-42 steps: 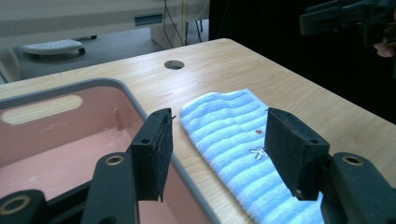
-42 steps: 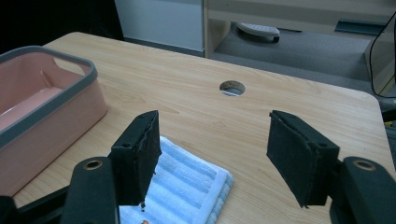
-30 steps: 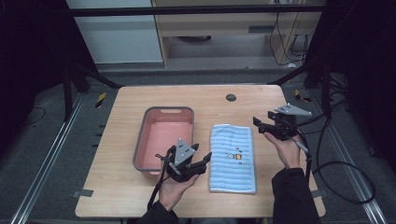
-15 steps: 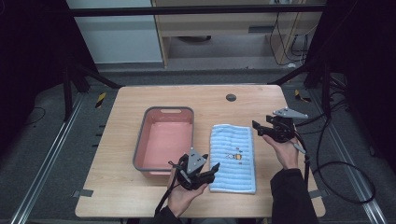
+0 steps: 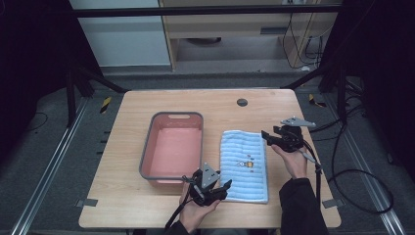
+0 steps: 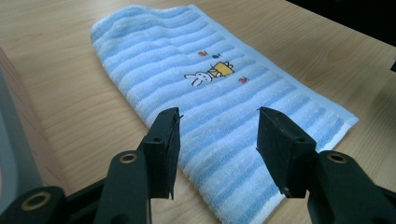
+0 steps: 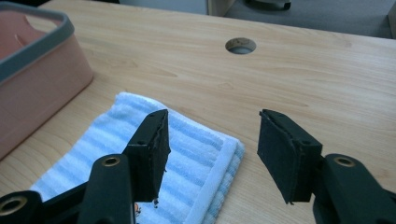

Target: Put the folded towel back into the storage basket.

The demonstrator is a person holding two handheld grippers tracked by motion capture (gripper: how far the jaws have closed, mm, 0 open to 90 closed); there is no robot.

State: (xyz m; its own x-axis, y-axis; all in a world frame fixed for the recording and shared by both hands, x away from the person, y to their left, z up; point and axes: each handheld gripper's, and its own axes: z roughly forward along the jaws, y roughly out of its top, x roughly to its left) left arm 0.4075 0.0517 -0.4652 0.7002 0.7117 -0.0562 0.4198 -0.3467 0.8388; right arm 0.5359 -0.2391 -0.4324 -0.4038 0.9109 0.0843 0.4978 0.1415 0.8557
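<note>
A folded blue-striped towel (image 5: pixel 244 164) with a small rabbit picture lies flat on the wooden table, right of a pink bin (image 5: pixel 147 152). My left gripper (image 5: pixel 221 188) hovers low over the towel's near left corner. In the left gripper view the towel (image 6: pixel 210 79) lies under my left gripper (image 6: pixel 217 116), whose jaws have just been closing and stand apart, pressing nothing. My right gripper (image 5: pixel 267 135) is at the towel's far right corner. Its jaws have also just been closing. In the right gripper view that gripper (image 7: pixel 212 116) straddles the towel's corner (image 7: pixel 196 149) without gripping it.
The pink bin with its grey rim (image 7: pixel 42 44) stands left of the towel, close to my left hand. A round cable hole (image 5: pixel 242 102) is in the tabletop behind the towel. Cables trail off the table's right side. Bare wood lies right of the towel.
Both grippers have sunk toward the towel. The left one slid right onto the near left corner. The right one dropped toward the far right corner, and its jaws look narrower.
</note>
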